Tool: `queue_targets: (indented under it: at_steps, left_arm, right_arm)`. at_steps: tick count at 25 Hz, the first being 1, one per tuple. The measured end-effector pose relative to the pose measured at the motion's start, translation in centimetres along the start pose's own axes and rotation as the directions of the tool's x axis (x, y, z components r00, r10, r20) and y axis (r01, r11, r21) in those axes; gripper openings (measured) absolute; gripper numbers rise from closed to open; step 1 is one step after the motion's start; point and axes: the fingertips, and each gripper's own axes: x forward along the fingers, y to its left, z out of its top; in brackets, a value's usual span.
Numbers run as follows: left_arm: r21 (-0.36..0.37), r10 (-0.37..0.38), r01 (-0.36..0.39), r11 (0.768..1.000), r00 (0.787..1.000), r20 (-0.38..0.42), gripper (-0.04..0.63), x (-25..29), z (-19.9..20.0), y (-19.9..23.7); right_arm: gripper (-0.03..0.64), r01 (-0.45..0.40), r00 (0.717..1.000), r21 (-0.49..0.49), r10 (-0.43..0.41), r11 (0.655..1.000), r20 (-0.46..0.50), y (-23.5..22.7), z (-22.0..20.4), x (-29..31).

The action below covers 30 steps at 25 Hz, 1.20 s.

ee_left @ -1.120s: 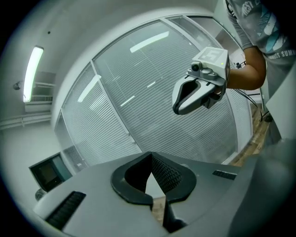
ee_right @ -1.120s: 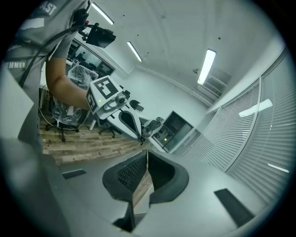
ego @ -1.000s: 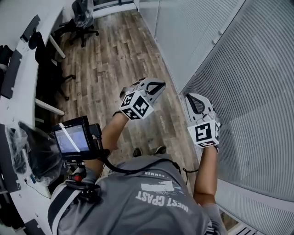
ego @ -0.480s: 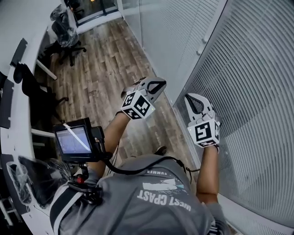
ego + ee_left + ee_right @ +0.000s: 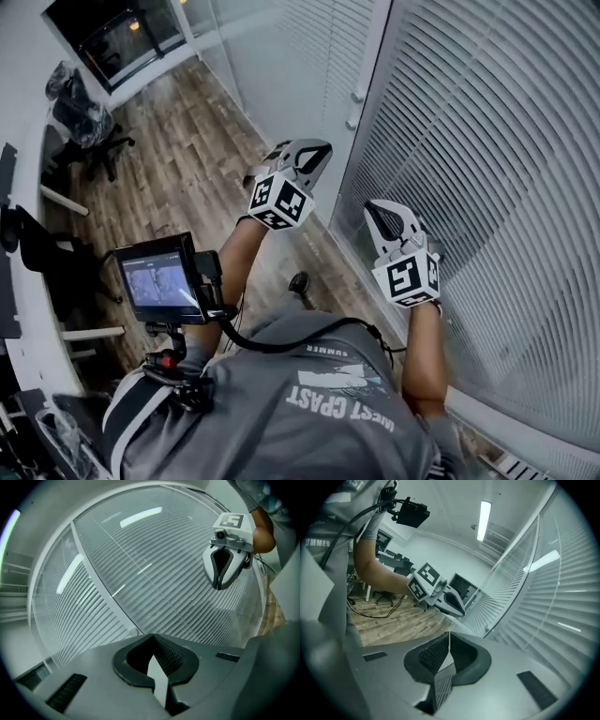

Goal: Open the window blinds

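Note:
White slatted blinds (image 5: 487,141) hang shut over the window wall on the right; they also fill the left gripper view (image 5: 154,573) and the right side of the right gripper view (image 5: 562,597). A white upright frame (image 5: 372,75) between two panes carries two small knobs. My left gripper (image 5: 317,156) is held out before that frame, shut and empty (image 5: 152,638). My right gripper (image 5: 374,212) is close to the slats without touching them, also shut with nothing in it (image 5: 449,633). Each gripper shows in the other's view: the right gripper (image 5: 218,586) and the left gripper (image 5: 460,612).
A small monitor on a rig (image 5: 159,278) sits at the person's chest, with a black cable running off it. Wooden floor (image 5: 178,159) runs along the windows. Black office chairs (image 5: 89,127) and white desks (image 5: 56,202) stand on the left.
The person has moved along the window wall and turned toward the blinds, which now fill more of the head view. Both grippers travelled with them and stayed shut.

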Motion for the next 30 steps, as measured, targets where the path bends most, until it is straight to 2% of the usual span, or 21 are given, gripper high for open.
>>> queue_targets:
  at_steps: [4,7,9,12,14,16,18,20,21,23,24,25,26,27,28,29,30]
  left_arm:
    - [0.127,0.034,-0.037,0.991,0.999,0.023,0.005,6.6,-0.6,3.3]
    - [0.204,0.083,-0.09,0.975,0.996,0.043,0.089,12.7,-3.3,7.0]
    - [0.232,0.077,-0.087,0.969,0.996,0.052,0.121,15.0,-4.4,8.0]
    - [0.274,0.065,-0.092,0.957,0.992,0.106,0.166,14.5,-2.9,7.4]
    - [0.314,0.054,-0.096,0.944,0.989,0.139,0.17,13.9,-1.8,6.9]
    - [0.358,0.018,-0.066,0.931,0.99,0.137,0.193,14.1,-1.6,5.8]
    - [0.365,0.002,-0.05,0.93,0.992,0.129,0.198,14.4,-1.6,5.0]
    - [0.335,0.01,-0.054,0.941,0.991,0.13,0.192,14.6,-1.4,5.1]
    - [0.31,0.009,-0.05,0.95,0.991,0.133,0.14,14.6,-1.2,5.2]
    - [0.228,0.0,-0.033,0.973,0.989,0.145,0.129,14.6,-1.0,5.4]
    - [0.156,-0.008,-0.017,0.988,0.987,0.158,0.127,14.6,-1.1,5.5]
    - [0.047,-0.018,0.01,0.999,0.984,0.18,0.127,14.6,-1.2,5.7]
    - [-0.107,-0.03,0.054,0.993,0.976,0.215,0.127,14.6,-1.3,5.9]
    - [-0.296,-0.038,0.119,0.948,0.963,0.265,0.127,14.6,-1.5,6.2]
    - [-0.493,-0.036,0.203,0.846,0.944,0.327,0.127,14.6,-1.6,6.6]
    - [-0.657,-0.02,0.289,0.696,0.923,0.385,0.127,14.6,-1.7,7.0]
    - [-0.764,0.005,0.36,0.536,0.903,0.429,0.127,14.7,-1.9,7.3]
  right_arm:
    - [0.003,0.062,0.996,0.033,-0.06,0.998,-0.062,-3.3,-1.3,1.5]
    - [0.003,0.109,0.989,0.045,-0.104,0.993,-0.104,-6.1,-2.6,5.0]
    - [0.003,0.137,0.982,0.05,-0.129,0.989,-0.136,-7.1,-3.4,6.2]
    - [0.003,0.169,0.975,0.066,-0.157,0.983,-0.158,-7.3,-3.8,4.9]
    - [0.003,0.183,0.971,0.073,-0.168,0.98,-0.167,-7.7,-4.1,4.2]
    - [0.003,0.184,0.97,0.078,-0.168,0.98,-0.177,-7.6,-4.4,4.1]
    - [0.003,0.184,0.969,0.076,-0.168,0.98,-0.184,-7.3,-4.4,4.2]
    - [0.003,0.184,0.968,0.076,-0.167,0.98,-0.188,-7.1,-4.3,4.2]
    - [0.003,0.183,0.968,0.079,-0.165,0.98,-0.19,-7.0,-4.3,4.2]
    - [0.003,0.186,0.967,0.087,-0.167,0.979,-0.192,-6.9,-4.5,4.2]
    - [0.003,0.189,0.967,0.091,-0.169,0.978,-0.192,-6.9,-4.6,4.3]
    - [0.003,0.19,0.967,0.094,-0.169,0.977,-0.191,-6.9,-4.7,4.4]
    - [0.003,0.187,0.968,0.097,-0.166,0.978,-0.19,-6.8,-4.7,4.4]
    - [0.003,0.184,0.968,0.097,-0.163,0.978,-0.191,-6.7,-4.7,4.5]
    - [0.003,0.182,0.968,0.098,-0.16,0.978,-0.193,-6.7,-4.8,4.5]
    - [0.003,0.181,0.968,0.101,-0.159,0.978,-0.193,-6.6,-4.9,4.5]
    - [0.003,0.181,0.969,0.106,-0.158,0.978,-0.192,-6.6,-5.0,4.6]
